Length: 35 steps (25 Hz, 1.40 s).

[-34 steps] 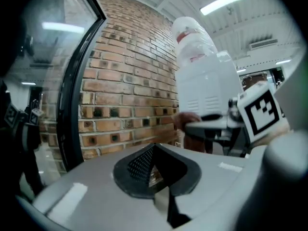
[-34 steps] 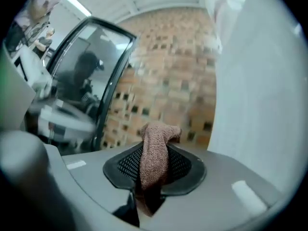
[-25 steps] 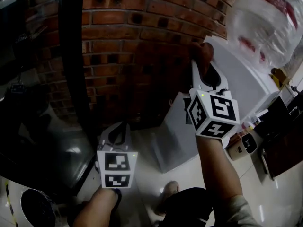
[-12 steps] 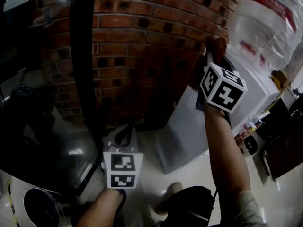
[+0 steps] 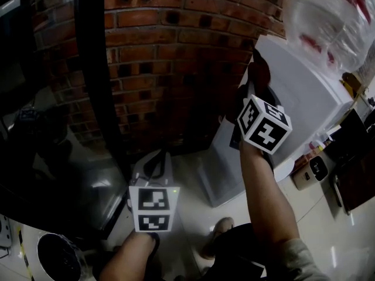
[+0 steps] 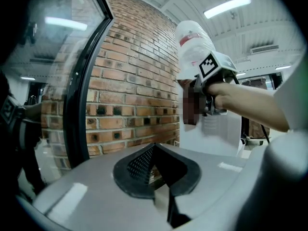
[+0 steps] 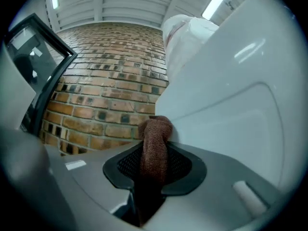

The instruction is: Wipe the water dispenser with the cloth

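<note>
Jaws of the right gripper (image 7: 154, 137) stand partly closed and pinch a brown, nubbly terry cloth (image 7: 155, 150) that is rolled into a thick wad and fills the gap between the black pads. The cloth's free end pokes out past the fingertips and lies against the white, box-shaped plastic water dispenser (image 7: 231, 81), at the edge of its smooth side panel nearest the red brick wall (image 7: 106, 90). In the head view the right gripper (image 5: 258, 84) is raised at the dispenser's (image 5: 304, 92) upper left corner, and the cloth (image 5: 259, 69) shows there as a dark lump against the white casing.

A large clear plastic water bottle (image 5: 334, 16) with a red label sits upside down on top of the dispenser. Its wall is see-through and glossy, but how much water it holds cannot be made out. The left gripper view shows the same bottle (image 6: 192, 42) above the white casing (image 6: 221, 134).

Lower and to the left in the head view, the left gripper (image 5: 153, 164) is well apart from the dispenser, near the brick wall (image 5: 170, 57) and a black-framed glass door (image 5: 94, 69). Its jaws (image 6: 153, 148) meet at the tips with nothing between them. Beneath both grippers lies a pale, shiny tiled floor (image 5: 193, 215).
</note>
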Tool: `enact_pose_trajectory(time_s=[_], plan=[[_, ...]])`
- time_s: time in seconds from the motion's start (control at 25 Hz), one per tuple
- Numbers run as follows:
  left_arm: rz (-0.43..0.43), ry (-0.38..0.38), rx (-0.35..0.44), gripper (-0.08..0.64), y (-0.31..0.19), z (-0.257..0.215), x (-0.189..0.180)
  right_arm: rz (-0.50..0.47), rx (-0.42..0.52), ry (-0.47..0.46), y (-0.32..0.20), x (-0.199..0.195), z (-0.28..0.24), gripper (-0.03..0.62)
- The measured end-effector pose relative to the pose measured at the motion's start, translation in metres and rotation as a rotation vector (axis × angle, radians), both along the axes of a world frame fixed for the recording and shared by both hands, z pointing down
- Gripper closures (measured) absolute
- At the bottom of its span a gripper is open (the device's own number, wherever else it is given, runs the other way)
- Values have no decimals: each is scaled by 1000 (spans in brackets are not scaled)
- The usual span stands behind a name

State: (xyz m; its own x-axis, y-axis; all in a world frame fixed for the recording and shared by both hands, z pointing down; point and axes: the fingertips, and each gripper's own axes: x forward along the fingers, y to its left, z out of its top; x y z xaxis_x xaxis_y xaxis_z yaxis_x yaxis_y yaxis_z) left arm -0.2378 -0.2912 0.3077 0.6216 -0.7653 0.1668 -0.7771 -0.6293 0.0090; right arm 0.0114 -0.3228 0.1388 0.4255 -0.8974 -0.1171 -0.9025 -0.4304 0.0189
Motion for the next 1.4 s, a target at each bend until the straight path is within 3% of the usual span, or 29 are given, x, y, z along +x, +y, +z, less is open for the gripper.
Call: enact_pose_trajectory(time_s=[0.2, 0.6, 0.88, 1.4], plan=[[-9, -23, -9, 560, -3, 7, -2, 12, -87, 99, 0, -3, 48, 471], [1, -59, -34, 560, -8, 27, 7, 15, -236, -11, -1, 3, 153, 472], [18, -79, -43, 560, -8, 37, 16, 23, -348, -29, -11, 1, 209, 471], [9, -80, -79, 560, -11, 49, 6, 46, -665, 86, -25, 2, 335, 472]])
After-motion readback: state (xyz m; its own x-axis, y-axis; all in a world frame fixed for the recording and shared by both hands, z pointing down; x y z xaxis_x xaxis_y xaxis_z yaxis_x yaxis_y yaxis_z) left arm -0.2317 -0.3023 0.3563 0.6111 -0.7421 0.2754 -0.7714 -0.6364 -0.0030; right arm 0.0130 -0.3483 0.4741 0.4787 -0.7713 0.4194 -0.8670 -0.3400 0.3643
